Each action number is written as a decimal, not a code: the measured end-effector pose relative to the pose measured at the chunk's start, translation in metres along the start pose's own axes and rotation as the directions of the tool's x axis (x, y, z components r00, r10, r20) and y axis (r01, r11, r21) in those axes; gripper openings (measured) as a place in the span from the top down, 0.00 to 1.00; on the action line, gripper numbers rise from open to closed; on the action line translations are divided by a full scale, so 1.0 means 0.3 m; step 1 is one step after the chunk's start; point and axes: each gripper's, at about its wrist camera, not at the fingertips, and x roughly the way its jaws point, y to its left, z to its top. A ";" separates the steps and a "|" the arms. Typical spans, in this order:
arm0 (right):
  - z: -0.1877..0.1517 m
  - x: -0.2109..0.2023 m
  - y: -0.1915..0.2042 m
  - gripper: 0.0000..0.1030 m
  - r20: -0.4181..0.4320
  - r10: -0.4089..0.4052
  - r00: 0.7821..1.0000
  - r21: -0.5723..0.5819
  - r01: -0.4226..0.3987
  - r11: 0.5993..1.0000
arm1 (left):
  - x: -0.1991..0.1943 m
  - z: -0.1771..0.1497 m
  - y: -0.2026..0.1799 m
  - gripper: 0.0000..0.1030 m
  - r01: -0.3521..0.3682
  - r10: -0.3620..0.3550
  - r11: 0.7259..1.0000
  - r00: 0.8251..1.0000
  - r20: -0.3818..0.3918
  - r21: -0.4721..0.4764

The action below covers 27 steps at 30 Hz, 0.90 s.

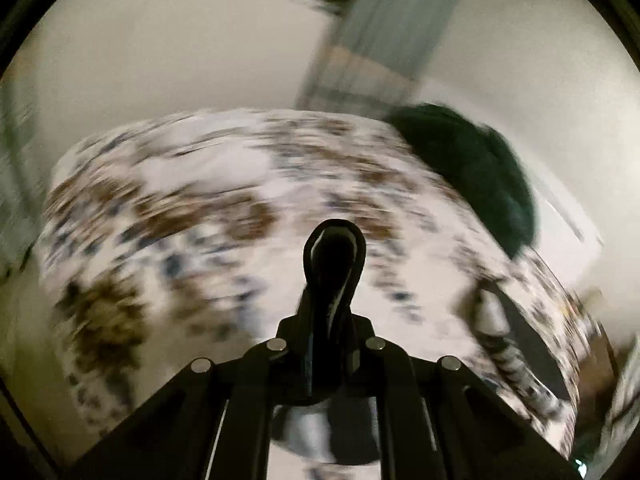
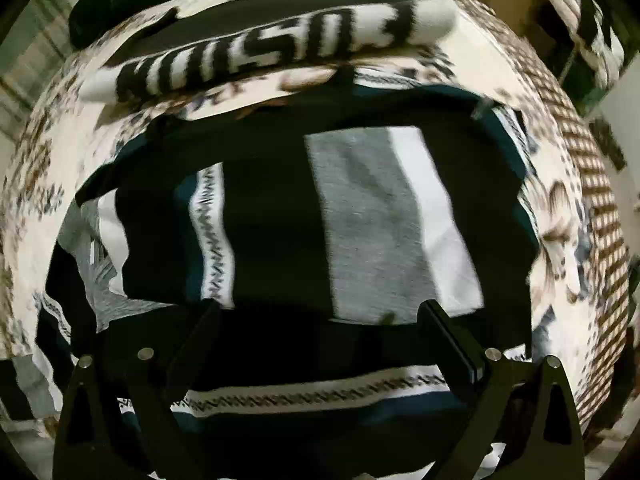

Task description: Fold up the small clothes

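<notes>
A dark garment with grey and white panels and zigzag-patterned white bands lies spread on the floral cloth. My right gripper hangs just above its near part, pointing down, open wide, nothing between the fingers. The left wrist view is heavily blurred. In it my left gripper is shut, raised above the table, with a strip of dark, grey and white cloth pinched in it and hanging below. Which garment that cloth belongs to I cannot tell.
A floral tablecloth with a brown checked border covers the round table. A long black-and-white knitted piece with block letters lies beyond the garment. A dark green bundle sits at the far table edge. Pale floor surrounds the table.
</notes>
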 end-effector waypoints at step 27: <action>-0.025 -0.097 -0.969 0.03 0.023 0.069 0.997 0.413 -0.073 0.908 | 0.221 -0.926 -1.323 0.18 0.542 -0.219 0.770 0.720 -0.658 0.337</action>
